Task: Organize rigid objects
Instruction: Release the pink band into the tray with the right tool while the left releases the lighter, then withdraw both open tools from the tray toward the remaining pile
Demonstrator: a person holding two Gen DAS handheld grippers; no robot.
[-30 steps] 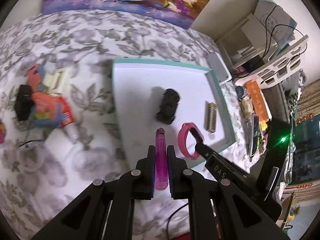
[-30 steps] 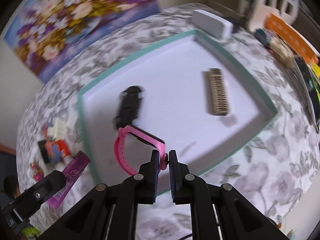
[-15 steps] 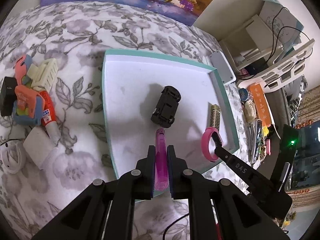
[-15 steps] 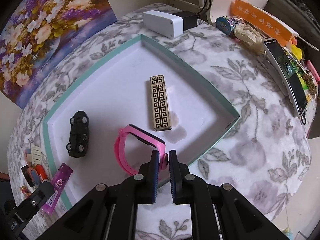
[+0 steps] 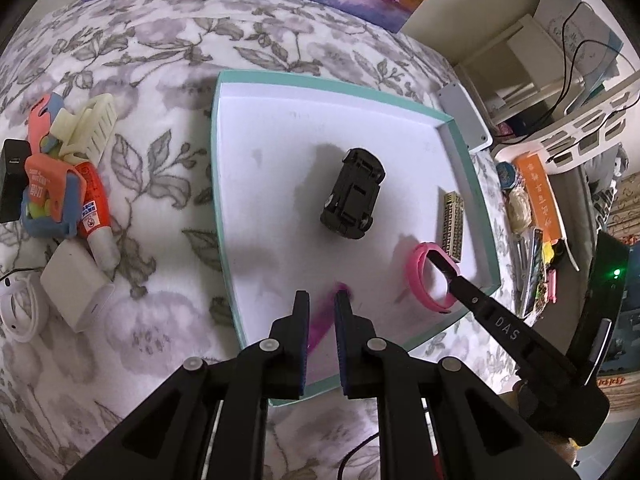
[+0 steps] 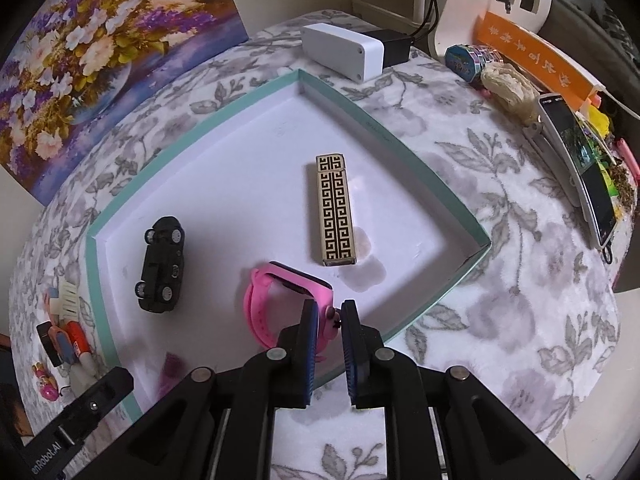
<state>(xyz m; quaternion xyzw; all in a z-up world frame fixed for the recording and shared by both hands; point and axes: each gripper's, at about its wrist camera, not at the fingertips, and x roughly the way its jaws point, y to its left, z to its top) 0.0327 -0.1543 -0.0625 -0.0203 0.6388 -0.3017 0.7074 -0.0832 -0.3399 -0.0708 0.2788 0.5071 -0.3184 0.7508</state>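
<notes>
A purple lighter (image 5: 325, 316), blurred, is seen between the parted fingers of the left gripper (image 5: 322, 308), over the near edge of the teal tray (image 5: 340, 84); whether it is touched cannot be told. A pink watch (image 6: 280, 300) sits between the slightly parted fingers of the right gripper (image 6: 329, 316), its band resting on the tray floor. Ahead lie a black toy car (image 5: 354, 194) and a patterned lighter (image 6: 334, 216). Clutter (image 5: 60, 184) is piled well off to the left.

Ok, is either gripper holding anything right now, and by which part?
Seemingly nothing. The left gripper has its jaws apart, with the blurred purple lighter loose between them. The right gripper flanks the pink watch at its case end, with a gap.
</notes>
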